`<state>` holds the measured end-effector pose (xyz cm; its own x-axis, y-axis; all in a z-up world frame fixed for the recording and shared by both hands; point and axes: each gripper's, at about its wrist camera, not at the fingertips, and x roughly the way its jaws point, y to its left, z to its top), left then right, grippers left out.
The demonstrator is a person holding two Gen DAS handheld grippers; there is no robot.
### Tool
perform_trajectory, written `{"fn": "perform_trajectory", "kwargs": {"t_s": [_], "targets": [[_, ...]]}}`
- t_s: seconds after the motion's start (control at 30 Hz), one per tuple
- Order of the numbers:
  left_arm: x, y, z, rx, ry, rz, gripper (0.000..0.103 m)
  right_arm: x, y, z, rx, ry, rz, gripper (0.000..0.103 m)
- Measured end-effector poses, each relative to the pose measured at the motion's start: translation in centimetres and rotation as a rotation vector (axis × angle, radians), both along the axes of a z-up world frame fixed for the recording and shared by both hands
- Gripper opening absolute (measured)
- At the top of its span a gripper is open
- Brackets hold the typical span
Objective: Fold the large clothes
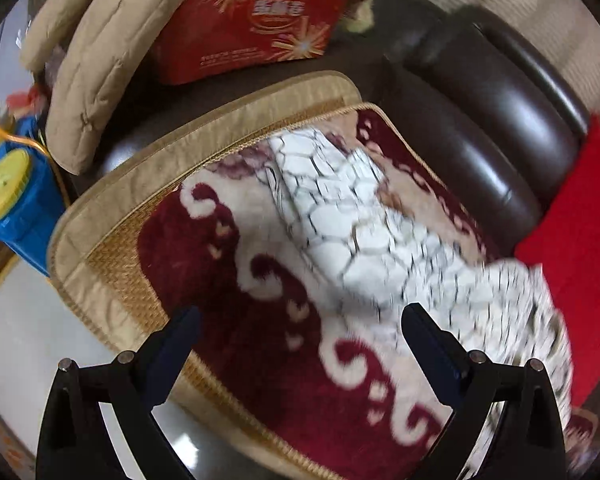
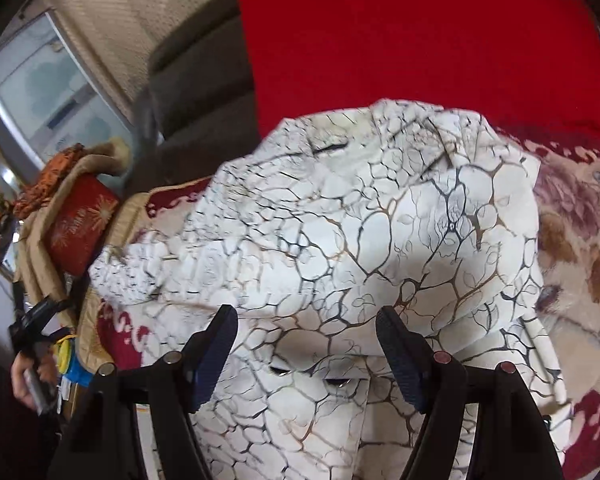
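White fabric printed with a crackled web of black and gold-brown veins (image 2: 340, 240) lies heaped and rumpled across a plush seat cover of dark red and cream scrollwork (image 1: 260, 300), its folds soft and rounded, one long end trailing toward the back of the seat. The cover has a woven golden band and a padded beige border (image 1: 204, 132), and it sits on a dark brown, glossy leather sofa (image 1: 500, 128) with thick rolled cushions. A flat bright red cloth (image 2: 420, 40) drapes over the sofa just behind the heap. The right tongs (image 2: 306, 332) stand apart above the near part of the white garment, their black arms ending in dark, textured pads (image 2: 400, 356) with nothing pinched between them. The left tongs (image 1: 300, 332) also stand wide apart, over the plush cover beside the blurred edge of the garment, holding nothing. Farther along the seat rest a red cardboard box printed with golden starbursts (image 1: 256, 20), a quilted beige cushion pad with stitched channels (image 1: 100, 72), and a blue plastic tub with a round yellow lid (image 1: 16, 200). At the left edge of the right wrist view, a hand (image 2: 24, 380) grips a handle.
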<state>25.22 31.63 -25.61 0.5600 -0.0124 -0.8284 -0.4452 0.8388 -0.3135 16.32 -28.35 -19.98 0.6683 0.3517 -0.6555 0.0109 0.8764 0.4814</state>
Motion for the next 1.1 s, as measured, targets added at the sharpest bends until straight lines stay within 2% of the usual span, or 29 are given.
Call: {"fn": "perform_trajectory", "kwargs": {"t_s": [0.13,0.37,0.4,0.43,0.47,0.5,0.53,0.63,0.77,0.97,1.03,1.1], "targets": [[2.6,1.0,-1.2,-0.080,-0.002,0.023,0.100,-1.5,-0.4,0.5,-0.015,-0.028,0.010,0.075],[6.7,0.8,-4.7,-0.151,0.019,0.046,0.099,-3.0,-1.7,0.3,0.003,-0.030,-0.018,0.075],[7.1,0.5,-4.9,-0.149,0.018,0.041,0.088,-3.1,-1.9,0.2,0.008,-0.028,-0.023,0.075],[7.6,0.1,-5.2,-0.150,0.024,0.021,0.056,-3.2,-2.1,0.0,0.009,-0.023,-0.030,0.075],[8.1,-0.4,-5.6,-0.178,0.028,-0.013,0.019,-3.2,-2.2,-0.1,0.008,-0.020,-0.034,0.075],[8.5,-0.9,-5.8,-0.216,0.026,-0.042,0.008,-3.2,-2.4,-0.3,0.007,-0.014,-0.041,0.075],[8.7,-1.5,-5.5,-0.211,0.022,-0.053,0.005,-3.2,-2.6,-0.5,0.011,-0.010,-0.048,0.075],[9.0,-3.7,-2.8,-0.138,-0.029,-0.105,0.005,-3.3,-3.2,-0.7,0.028,-0.013,-0.069,0.075],[8.8,-8.7,3.8,-0.068,-0.141,-0.242,0.004,-3.4,-3.6,-0.5,0.037,-0.032,-0.075,0.075],[8.1,-21.0,14.5,0.014,-0.315,-0.532,0.001,-4.1,-4.5,-0.5,0.065,-0.064,-0.091,0.075],[7.8,-26.3,17.6,0.049,-0.356,-0.646,0.001,-4.5,-5.1,-0.6,0.079,-0.073,-0.100,0.075],[7.8,-30.0,19.5,0.091,-0.373,-0.709,0.001,-4.9,-5.8,-0.7,0.094,-0.077,-0.112,0.075]]}}
